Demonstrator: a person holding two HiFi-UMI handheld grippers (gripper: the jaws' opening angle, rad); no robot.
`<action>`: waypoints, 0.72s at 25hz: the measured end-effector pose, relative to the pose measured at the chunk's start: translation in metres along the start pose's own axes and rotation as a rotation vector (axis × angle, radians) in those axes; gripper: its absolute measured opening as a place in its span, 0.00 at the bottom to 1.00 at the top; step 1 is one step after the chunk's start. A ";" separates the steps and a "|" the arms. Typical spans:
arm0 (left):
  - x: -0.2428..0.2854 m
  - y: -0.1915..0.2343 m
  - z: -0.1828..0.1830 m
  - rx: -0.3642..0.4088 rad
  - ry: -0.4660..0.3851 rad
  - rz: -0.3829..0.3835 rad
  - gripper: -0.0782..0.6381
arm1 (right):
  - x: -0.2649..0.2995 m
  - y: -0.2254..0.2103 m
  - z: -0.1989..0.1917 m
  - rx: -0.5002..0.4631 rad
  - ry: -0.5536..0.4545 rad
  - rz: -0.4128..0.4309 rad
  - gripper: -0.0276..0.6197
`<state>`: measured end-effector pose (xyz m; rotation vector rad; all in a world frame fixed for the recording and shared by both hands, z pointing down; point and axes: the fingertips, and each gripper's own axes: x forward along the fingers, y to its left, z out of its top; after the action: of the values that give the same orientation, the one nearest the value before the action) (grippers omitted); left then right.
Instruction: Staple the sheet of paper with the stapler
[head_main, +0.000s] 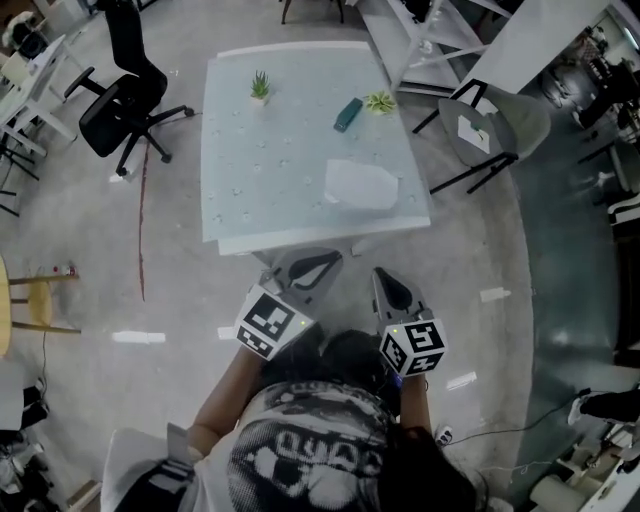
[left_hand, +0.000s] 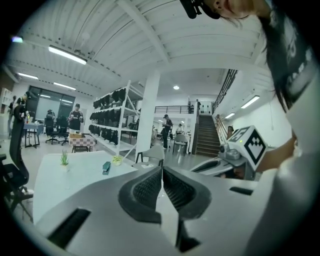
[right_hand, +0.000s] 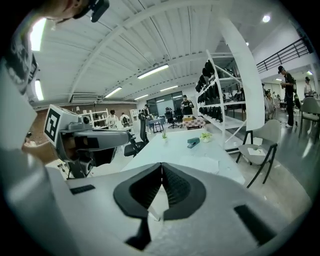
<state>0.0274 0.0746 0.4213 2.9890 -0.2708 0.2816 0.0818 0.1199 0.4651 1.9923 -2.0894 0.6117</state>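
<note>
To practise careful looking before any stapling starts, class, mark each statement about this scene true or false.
1. The stapler lies on the table, beyond the paper. True.
2. The left gripper holds the paper. False: it is shut on nothing, and the paper lies on the table.
3. Two plants stand on the table. True.
4. The right gripper is over the stapler. False: it is short of the table's near edge, shut and empty.

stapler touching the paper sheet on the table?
Apart. Head view shows the stapler farther back on the table, with bare tabletop between it and the paper sheet.
</note>
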 end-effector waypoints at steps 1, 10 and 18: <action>-0.002 0.004 -0.003 -0.008 0.007 0.015 0.12 | 0.005 -0.003 -0.003 0.002 0.011 0.008 0.04; -0.006 0.042 -0.015 -0.053 0.059 0.175 0.12 | 0.064 -0.037 -0.003 -0.088 0.083 0.109 0.12; 0.038 0.088 0.009 -0.060 0.038 0.332 0.12 | 0.144 -0.125 -0.038 -0.346 0.297 0.210 0.26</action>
<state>0.0490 -0.0185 0.4299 2.8648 -0.7592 0.3549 0.1886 0.0039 0.5790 1.4169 -2.0654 0.5009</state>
